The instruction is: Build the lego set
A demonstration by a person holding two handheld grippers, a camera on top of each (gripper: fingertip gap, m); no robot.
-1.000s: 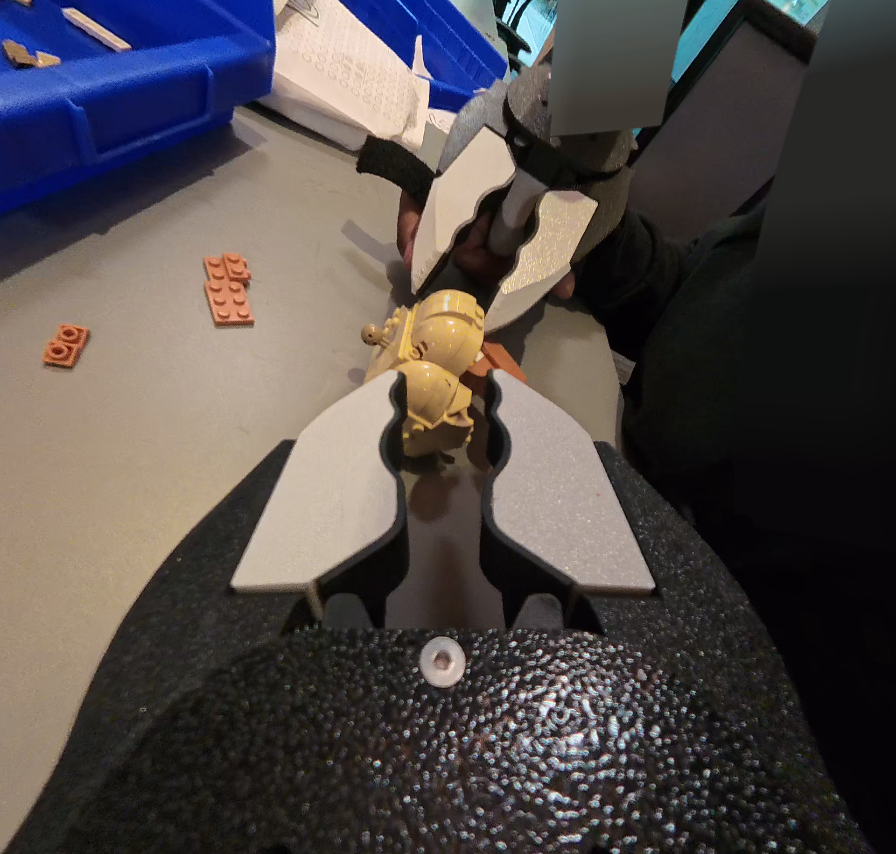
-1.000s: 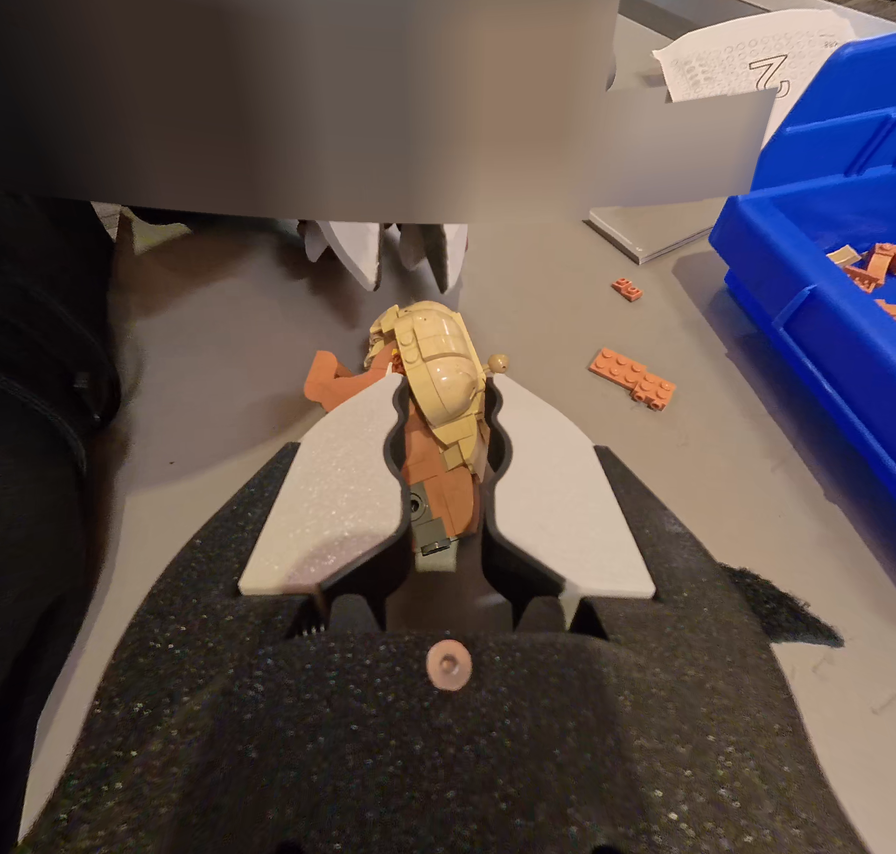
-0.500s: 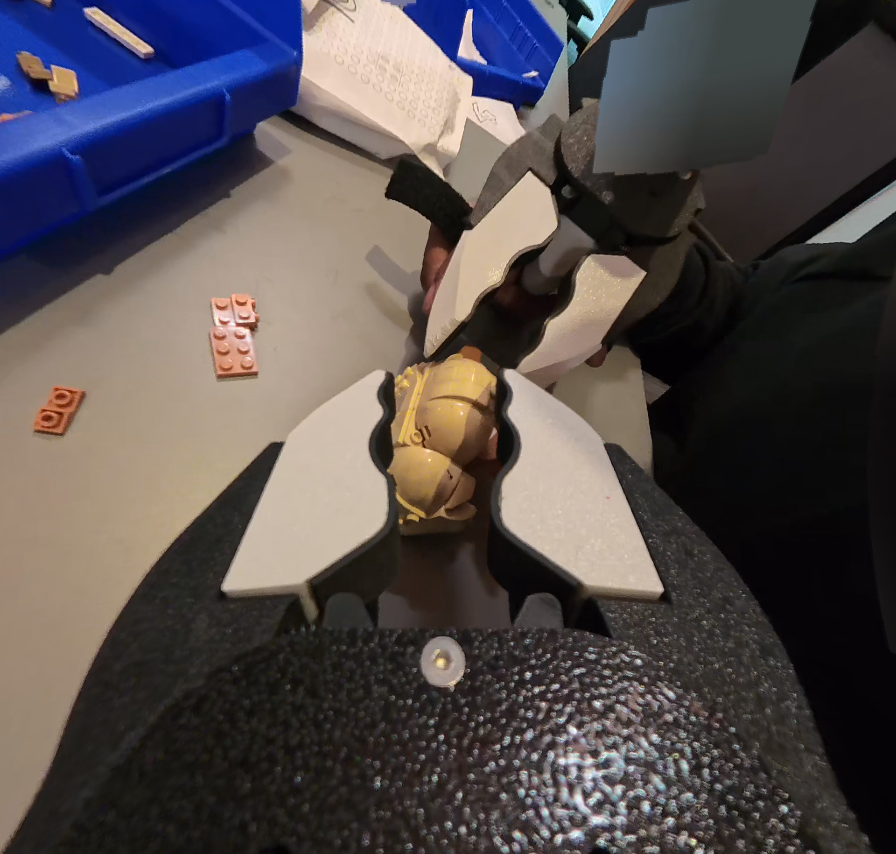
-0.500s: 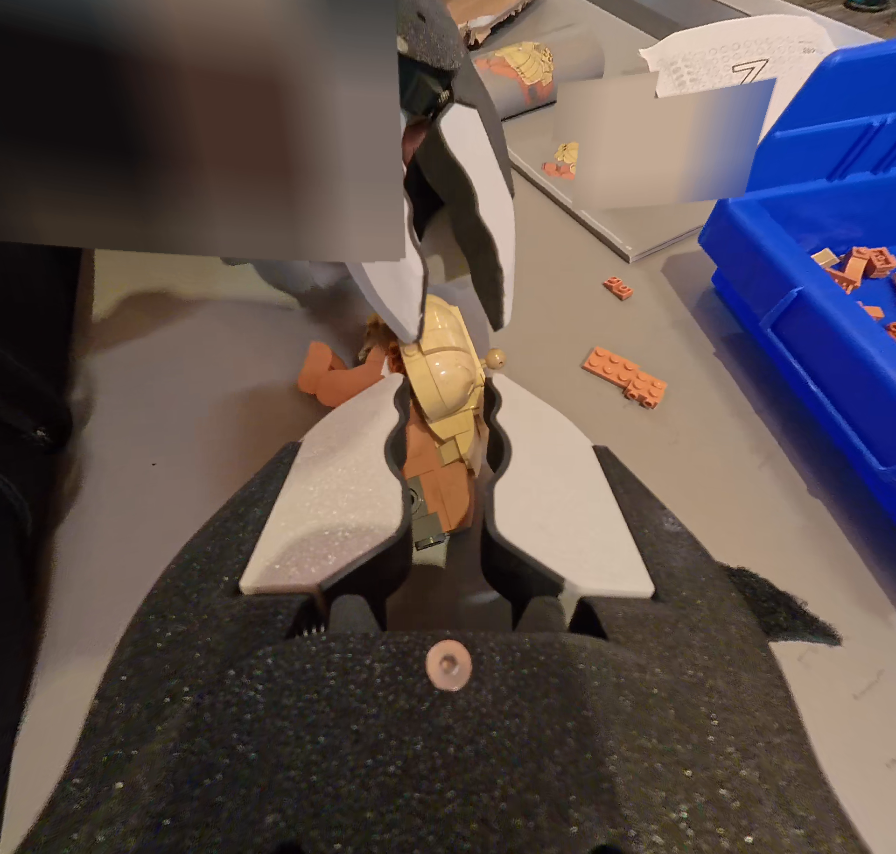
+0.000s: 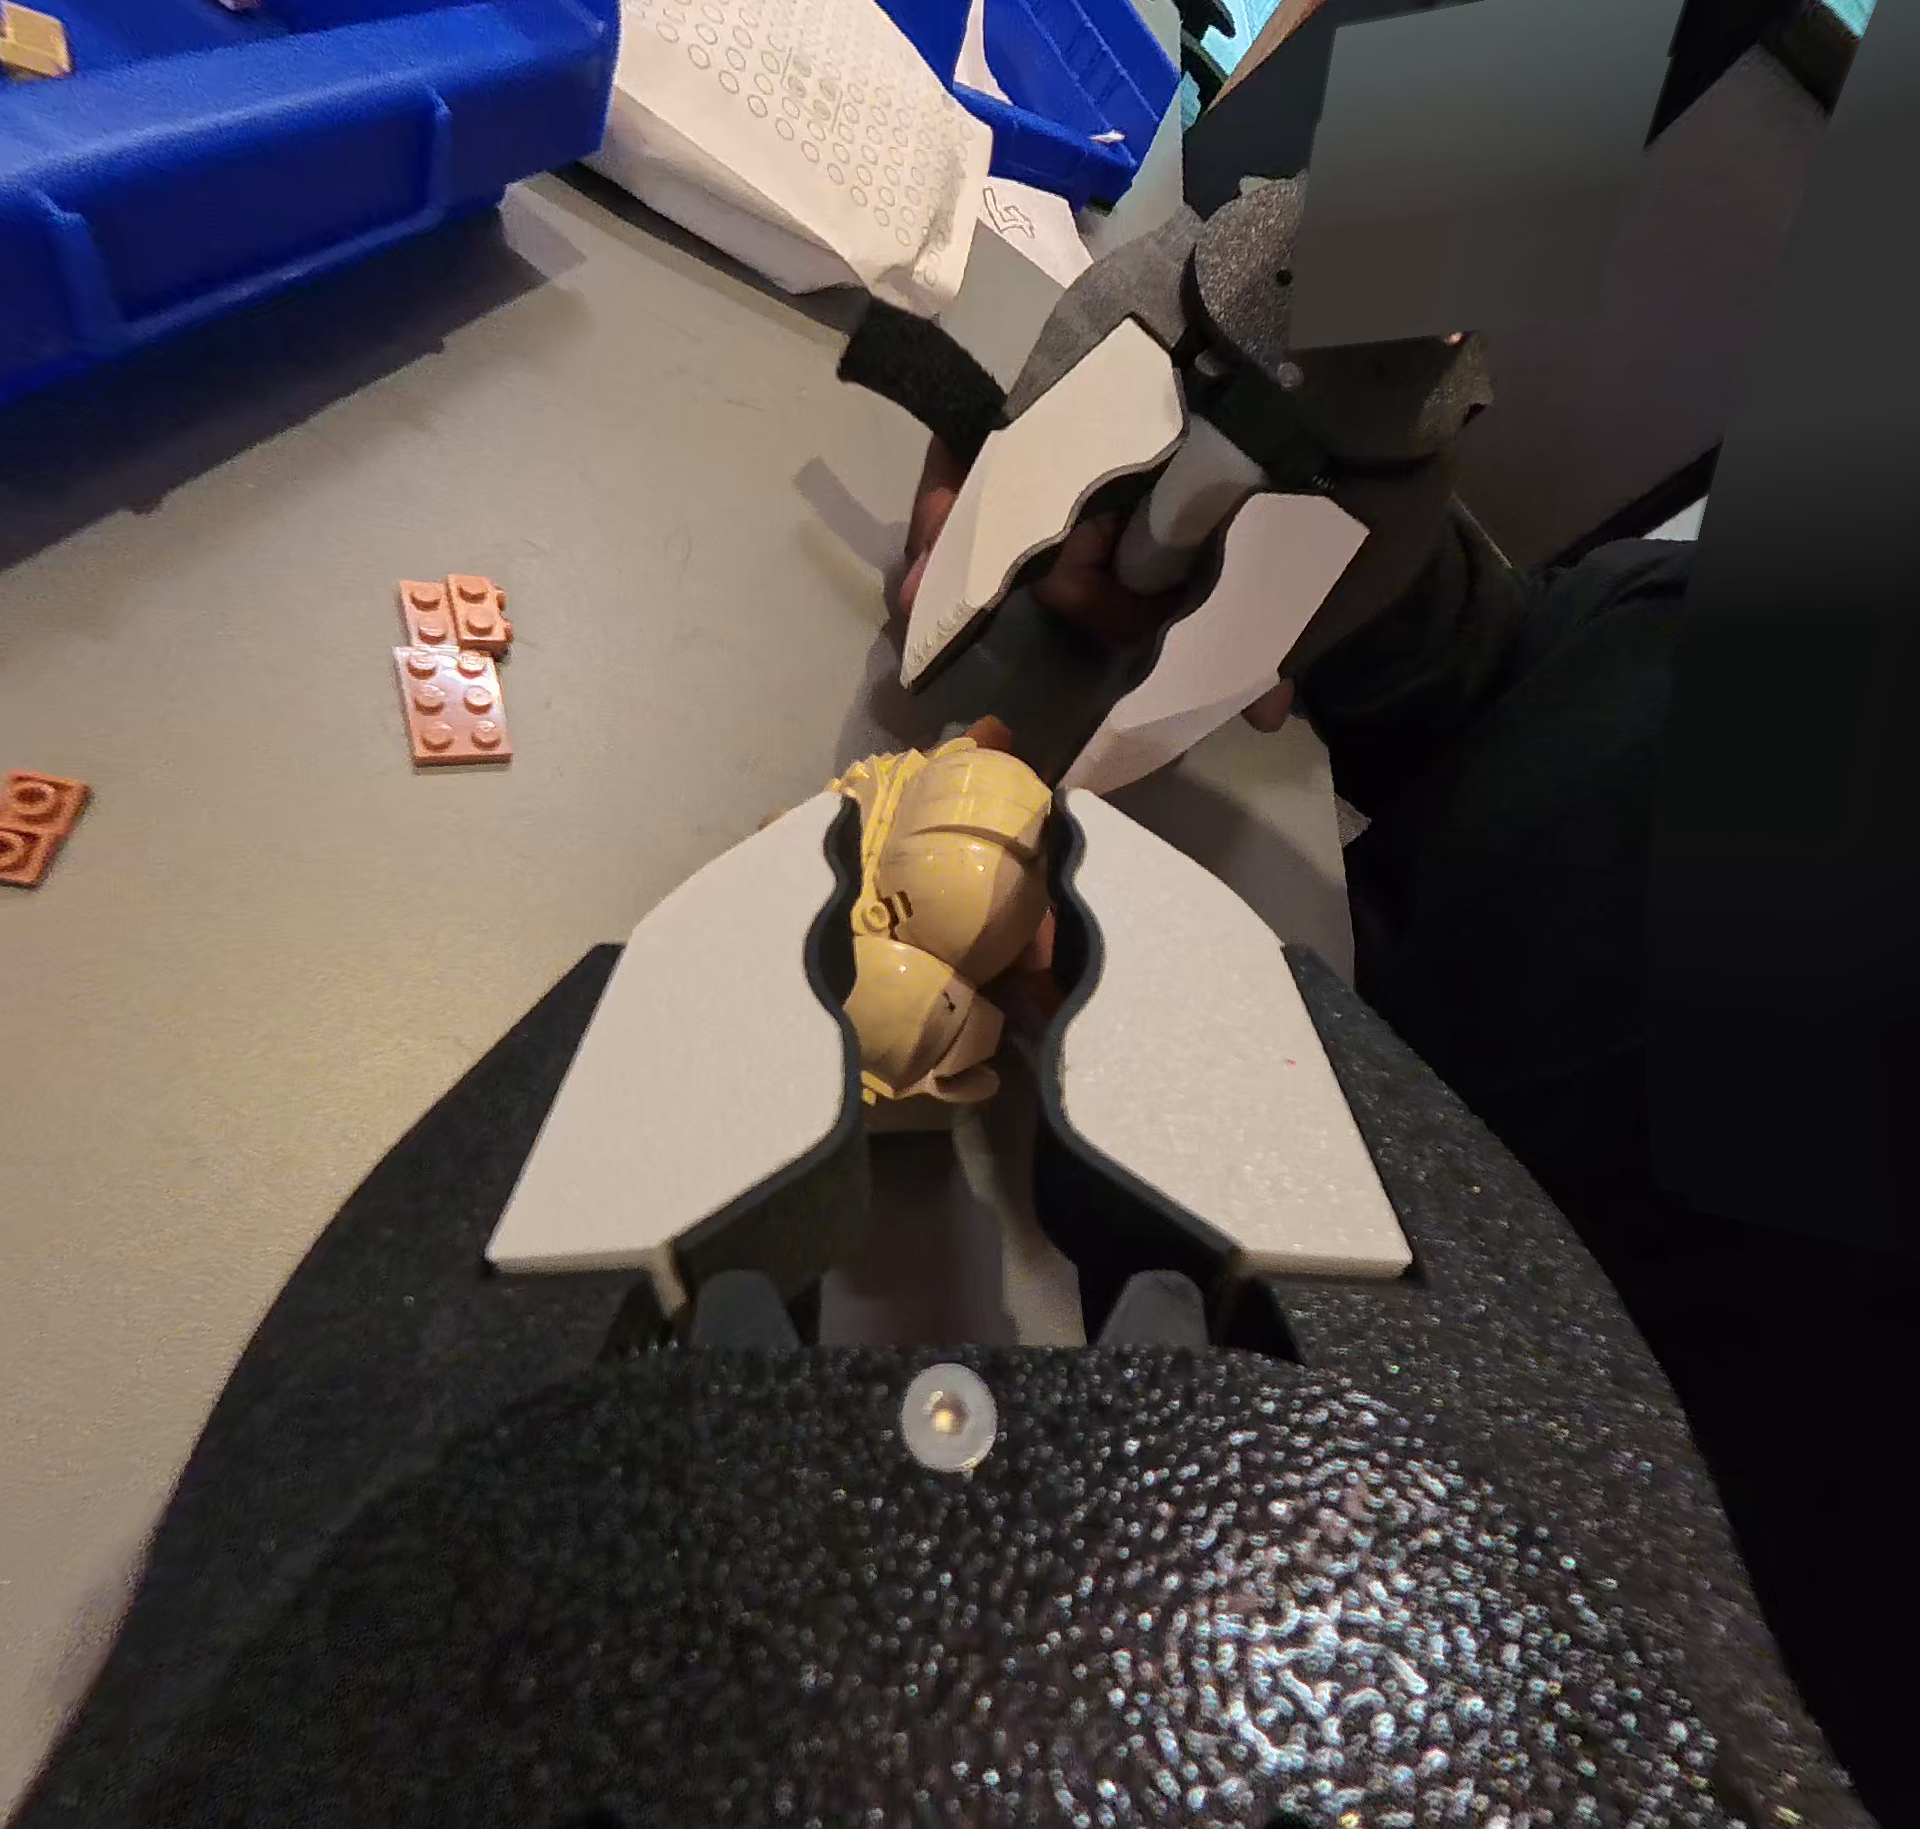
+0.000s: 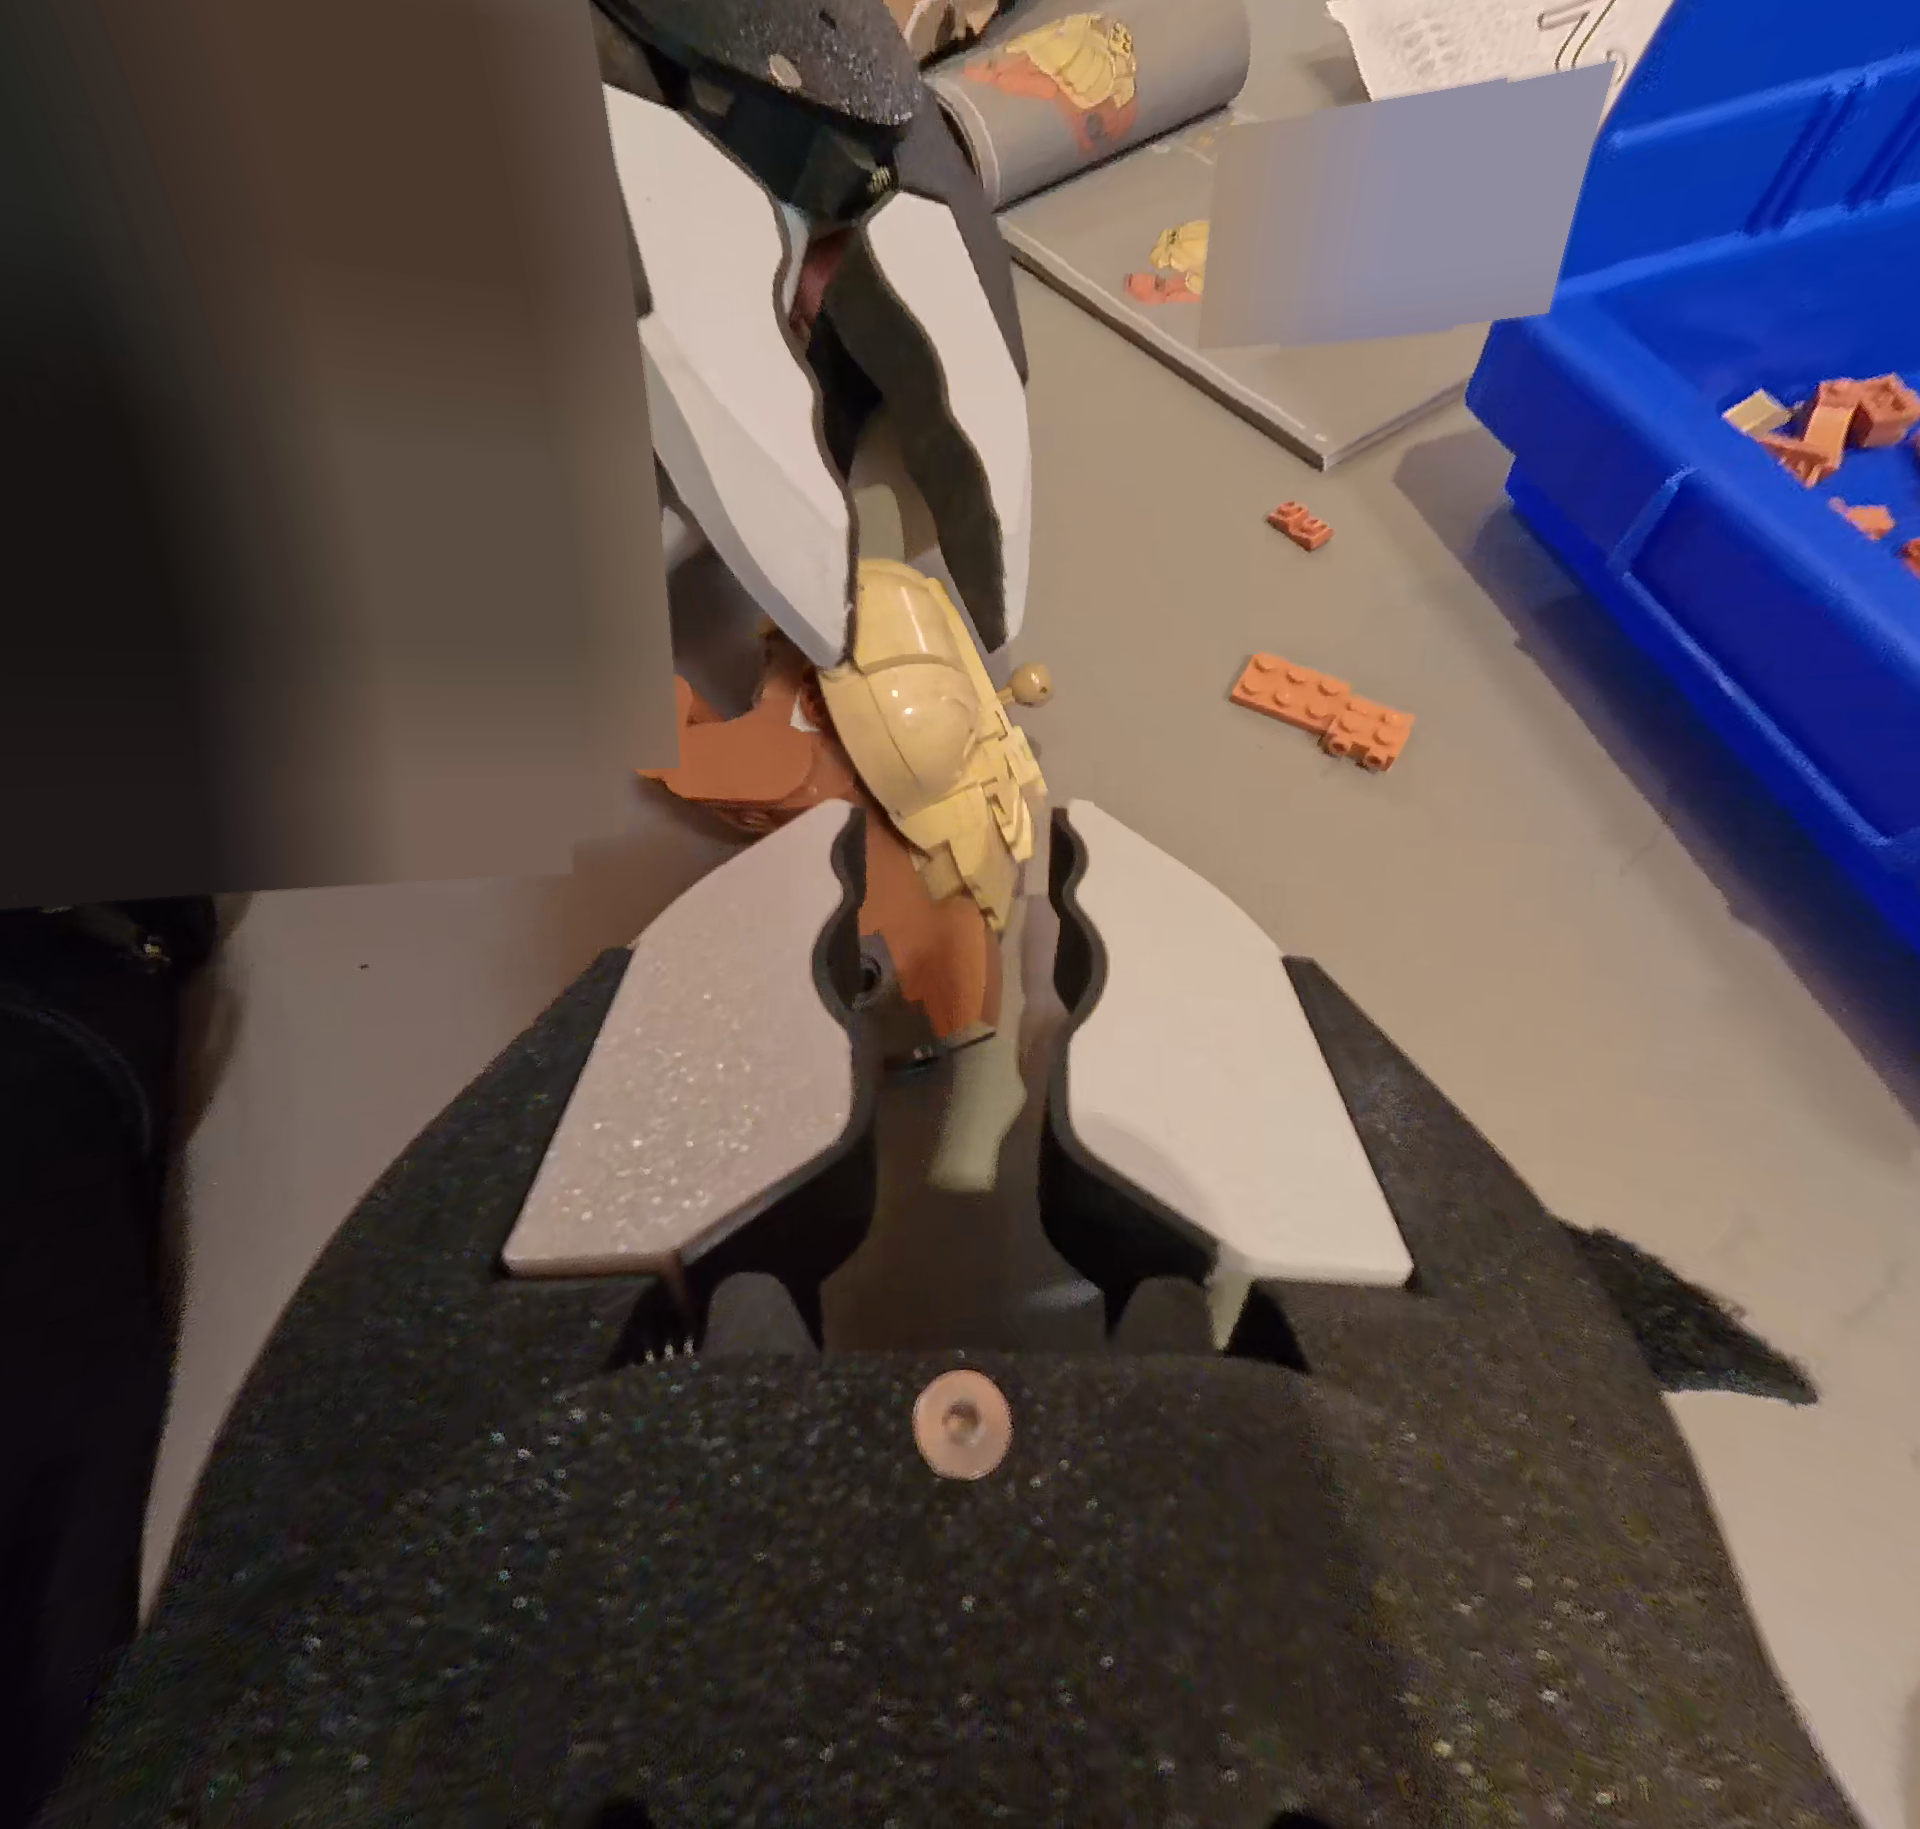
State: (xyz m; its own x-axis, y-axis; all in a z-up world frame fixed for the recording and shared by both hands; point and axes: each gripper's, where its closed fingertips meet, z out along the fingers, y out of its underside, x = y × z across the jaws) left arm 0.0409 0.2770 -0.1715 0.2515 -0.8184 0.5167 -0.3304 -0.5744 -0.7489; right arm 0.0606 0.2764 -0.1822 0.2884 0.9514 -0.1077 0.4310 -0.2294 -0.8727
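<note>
Left wrist view: left tongs [image 5: 951, 823] clamp the tan-and-brown lego model [image 5: 940, 906] above the desk [image 5: 260, 1000]; right tongs [image 6: 951, 823] stand apart around its brown end.

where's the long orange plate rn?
Right wrist view: long orange plate lies flat on the table, right of the model, short of the blue bin.

Two hand-held grippers [image 5: 951, 823] [image 6: 951, 834], one tan-and-brown lego model [image 6: 935, 771], two blue bins [image 5: 270, 138] [image 5: 1049, 65], three loose orange plates [image 5: 454, 704] [image 5: 468, 610] [image 5: 31, 829], one booklet [image 6: 1299, 366].
</note>
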